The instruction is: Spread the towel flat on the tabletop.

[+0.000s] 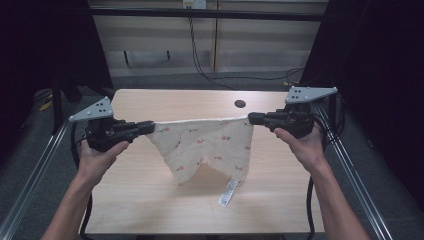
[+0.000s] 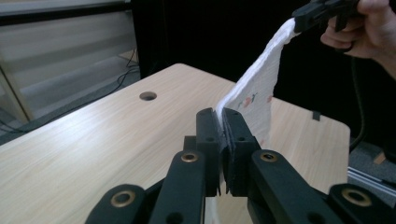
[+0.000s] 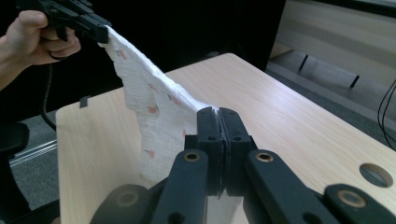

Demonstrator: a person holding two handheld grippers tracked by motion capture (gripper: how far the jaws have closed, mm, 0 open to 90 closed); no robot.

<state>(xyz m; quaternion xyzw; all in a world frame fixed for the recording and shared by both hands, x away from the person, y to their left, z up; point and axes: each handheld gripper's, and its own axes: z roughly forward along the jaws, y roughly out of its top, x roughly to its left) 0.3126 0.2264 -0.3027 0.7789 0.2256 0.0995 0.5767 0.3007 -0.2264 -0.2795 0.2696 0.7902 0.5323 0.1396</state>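
Precariously Held: Cloth Stretched Between Two Pinched Corners

Currently the cloth (image 1: 205, 145), a pale square printed with small red flowers, is held up over the middle of the table (image 1: 150, 210), its top hem drawn into a nearly straight line between the two grippers. Its lower part sags to a point, and a white label (image 1: 229, 192) dangles off the bottom edge close to the wood; whether it touches cannot be told. One top corner is pinched by the left gripper (image 1: 150, 126), whose jaws are pressed together on the fabric, and the opposite corner is clamped the same way by the right gripper (image 1: 251, 118).

Only a thin margin of hem seems to be caught in each pair of jaws, so a corner could be pulled free if the hands were drawn farther apart or raised unevenly. Were one side lost, the cloth would swing down and bunch on the tabletop. Slack is another risk: if the grippers were brought closer, the hem would droop and any fold laid afterwards would likely come out crooked. The hanging point could also drag and crease, and the round hole (image 1: 240, 104) behind the cloth might snag a trailing edge.
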